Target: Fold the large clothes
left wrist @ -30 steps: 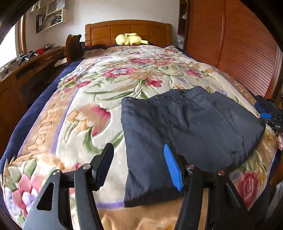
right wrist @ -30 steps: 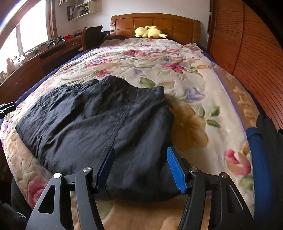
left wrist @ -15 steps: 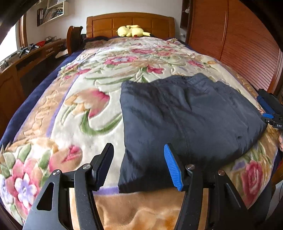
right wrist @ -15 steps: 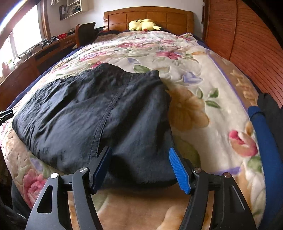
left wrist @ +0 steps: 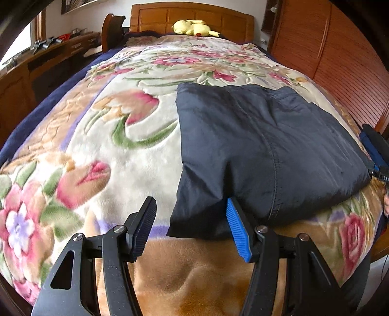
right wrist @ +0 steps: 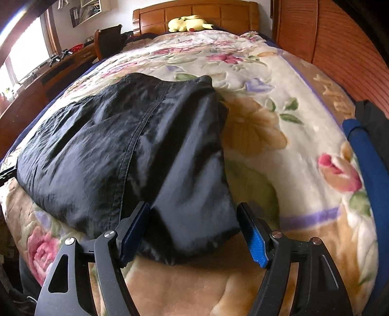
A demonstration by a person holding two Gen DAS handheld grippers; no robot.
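A dark, folded garment [left wrist: 255, 145] lies flat on the flowered blanket [left wrist: 109, 145] of a bed. My left gripper [left wrist: 190, 204] stands open low over the garment's near left corner. That corner lies between its fingers, and the blue pad [left wrist: 237, 231] sits against the cloth's near edge. In the right wrist view the garment [right wrist: 121, 145] fills the left half. My right gripper [right wrist: 193, 206] straddles its near right corner with the jaws opening. One pad rests over the cloth and the blue pad [right wrist: 252, 235] stands just off its right edge.
A yellow plush toy [left wrist: 192, 27] lies by the wooden headboard [left wrist: 192, 14]. A slatted wooden wardrobe [left wrist: 340, 60] runs along the right, a desk [left wrist: 36, 63] along the left. Blue and black cloth [right wrist: 364, 150] lies at the bed's right edge.
Both grippers have sunk toward the garment's near edge, so its corners now lie between the fingers. The right jaws have widened. The garment has not moved.
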